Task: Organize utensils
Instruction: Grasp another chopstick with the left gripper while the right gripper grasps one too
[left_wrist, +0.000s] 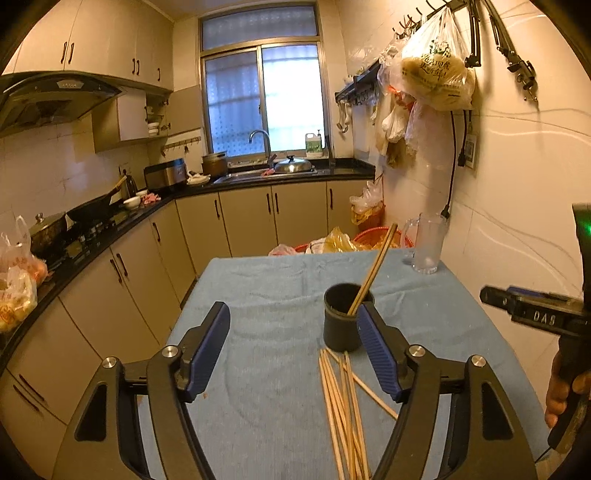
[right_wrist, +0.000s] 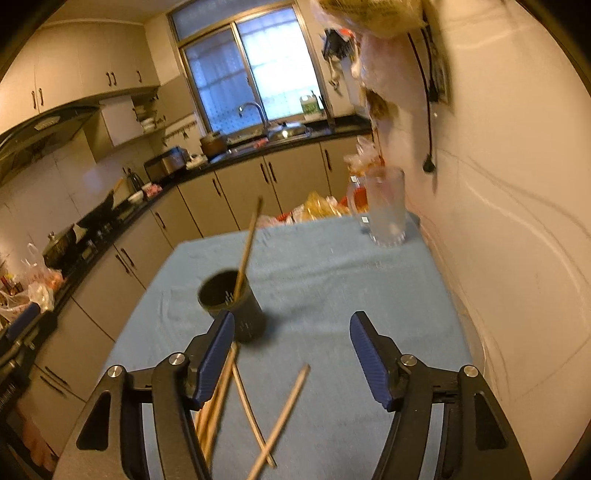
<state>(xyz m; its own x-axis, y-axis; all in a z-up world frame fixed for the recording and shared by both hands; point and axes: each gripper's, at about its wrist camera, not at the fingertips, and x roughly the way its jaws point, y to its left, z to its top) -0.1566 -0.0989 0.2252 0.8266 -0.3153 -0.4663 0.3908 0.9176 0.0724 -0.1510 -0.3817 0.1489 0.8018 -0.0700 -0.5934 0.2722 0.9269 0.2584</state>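
Observation:
A black cylindrical holder (left_wrist: 341, 319) stands on the blue-covered table (left_wrist: 266, 295) with chopsticks (left_wrist: 373, 269) leaning in it. Several loose wooden chopsticks (left_wrist: 343, 410) lie on the cloth in front of it. My left gripper (left_wrist: 291, 325) is open and empty above the table, its right finger beside the holder. In the right wrist view the holder (right_wrist: 232, 302) and its chopstick (right_wrist: 249, 243) sit just beyond my open, empty right gripper (right_wrist: 291, 332); loose chopsticks (right_wrist: 280, 413) lie below it. The right gripper also shows at the left wrist view's right edge (left_wrist: 535, 314).
A clear glass mug (left_wrist: 426, 243) stands at the table's far right corner by the wall (right_wrist: 517, 221). Bags and a red basket (left_wrist: 369, 236) sit beyond the far edge. Kitchen counter and cabinets (left_wrist: 122, 266) run along the left.

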